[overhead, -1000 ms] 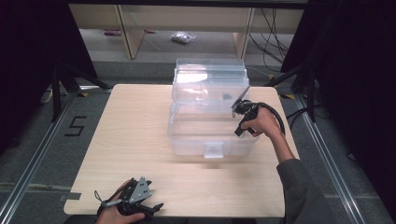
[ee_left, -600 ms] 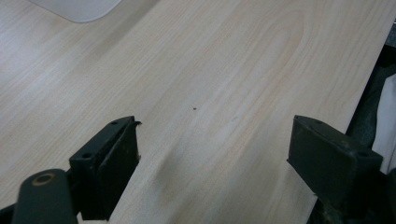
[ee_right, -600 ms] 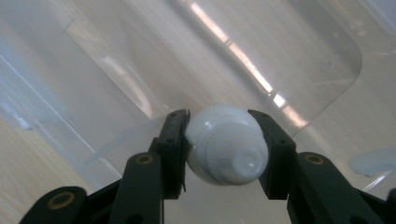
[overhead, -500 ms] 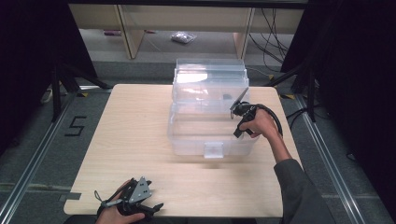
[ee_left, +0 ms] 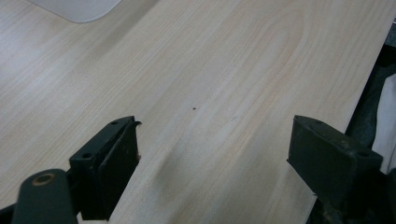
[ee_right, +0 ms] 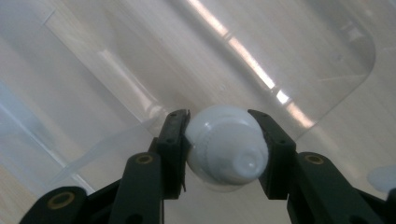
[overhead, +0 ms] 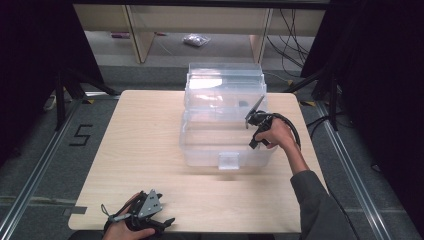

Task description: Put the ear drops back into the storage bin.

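Note:
A clear plastic storage box (overhead: 200,145) stands mid-table with its lid (overhead: 225,75) raised at the back. My right gripper (overhead: 251,121) hangs at the box's right rim, held by a hand. In the right gripper view the gripper (ee_right: 224,140) is shut on a small white bottle (ee_right: 226,149), nozzle cap facing the camera, with the box's clear plastic (ee_right: 140,56) just beyond. My left gripper (overhead: 167,223) rests at the table's front edge. Its jaws stand wide open over bare wood (ee_left: 212,154) with nothing between them.
The light wooden table (overhead: 140,150) has free room left of the box and in front of it. A pale rounded corner (ee_left: 79,7) shows far ahead of the left jaws. Shelving and a small bag (overhead: 194,40) lie on the floor behind.
My right gripper has edged slightly left and down at the box's right rim, still holding the bottle. The left gripper has not moved.

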### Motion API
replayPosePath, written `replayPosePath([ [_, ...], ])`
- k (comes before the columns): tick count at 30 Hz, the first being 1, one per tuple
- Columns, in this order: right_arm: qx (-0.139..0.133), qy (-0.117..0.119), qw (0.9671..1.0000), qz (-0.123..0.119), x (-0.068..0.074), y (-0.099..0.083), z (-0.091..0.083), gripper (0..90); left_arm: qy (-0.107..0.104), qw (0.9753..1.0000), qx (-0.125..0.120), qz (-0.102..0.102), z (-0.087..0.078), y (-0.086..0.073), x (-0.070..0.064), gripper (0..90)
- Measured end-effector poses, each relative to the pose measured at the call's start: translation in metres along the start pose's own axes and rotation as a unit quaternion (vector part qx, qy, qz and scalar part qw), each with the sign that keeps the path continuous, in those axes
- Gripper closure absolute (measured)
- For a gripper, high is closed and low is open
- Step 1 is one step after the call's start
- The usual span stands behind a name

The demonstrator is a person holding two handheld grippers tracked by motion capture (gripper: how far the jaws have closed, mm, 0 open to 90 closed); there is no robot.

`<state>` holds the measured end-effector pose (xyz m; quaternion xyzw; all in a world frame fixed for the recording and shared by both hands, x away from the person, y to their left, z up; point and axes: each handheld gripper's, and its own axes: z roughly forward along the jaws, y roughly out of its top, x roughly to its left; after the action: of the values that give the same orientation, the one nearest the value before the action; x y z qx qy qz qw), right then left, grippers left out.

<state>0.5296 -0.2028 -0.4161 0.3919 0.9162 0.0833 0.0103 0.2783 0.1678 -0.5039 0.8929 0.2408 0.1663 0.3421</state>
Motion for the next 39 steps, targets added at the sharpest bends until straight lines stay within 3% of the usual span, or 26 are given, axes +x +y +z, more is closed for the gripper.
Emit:
replayPosePath([
  [5,0.006,0.004,1.0,0.001,-0.001,0.001,0.004,60.2,0.003,1.0,0.002,0.002,0.0,0.0,0.0,15.6],
  [6,0.0,0.002,0.9998,-0.022,-0.004,0.002,0.005,60.2,0.001,1.0,0.001,0.001,0.0,0.0,0.0,15.6],
  [7,0.006,0.001,1.0,0.002,-0.001,0.002,0.005,60.2,0.002,1.0,0.002,0.003,0.0,0.0,0.0,15.6],
  [16,0.007,0.01,0.9999,0.001,-0.007,-0.002,0.014,60.2,0.0,1.0,0.001,0.0,0.0,0.0,0.0,15.6],
  [18,0.01,0.008,0.9998,0.012,-0.005,-0.002,0.015,60.1,-0.007,1.0,0.004,0.003,-0.001,0.0,0.0,15.6],
  [25,0.013,0.014,0.9998,0.006,-0.006,-0.003,0.018,60.1,-0.006,1.0,0.001,0.002,0.0,0.0,0.0,15.6],
  [32,0.015,0.013,0.9998,0.009,-0.005,-0.004,0.014,59.2,-0.007,1.0,0.002,-0.003,0.0,0.0,-0.001,15.6],
  [33,0.007,0.017,0.9998,0.002,-0.005,-0.005,0.014,57.3,-0.007,1.0,0.002,0.002,0.0,0.0,0.0,15.6],
  [35,0.0,0.01,0.9999,-0.007,-0.005,-0.006,0.009,54.9,-0.002,1.0,0.0,-0.008,0.001,-0.001,-0.001,15.6],
  [36,-0.001,0.016,0.9999,0.001,-0.004,-0.007,0.008,53.0,0.0,1.0,0.002,-0.008,0.001,0.0,-0.001,15.6],
  [38,0.002,0.005,0.9999,0.009,-0.002,-0.007,0.002,50.3,-0.005,0.9999,-0.003,-0.011,0.001,0.0,-0.001,15.6],
  [39,-0.009,-0.002,0.9999,-0.003,-0.004,-0.008,-0.001,49.9,-0.008,1.0,-0.001,-0.002,0.0,0.0,0.0,15.6],
])
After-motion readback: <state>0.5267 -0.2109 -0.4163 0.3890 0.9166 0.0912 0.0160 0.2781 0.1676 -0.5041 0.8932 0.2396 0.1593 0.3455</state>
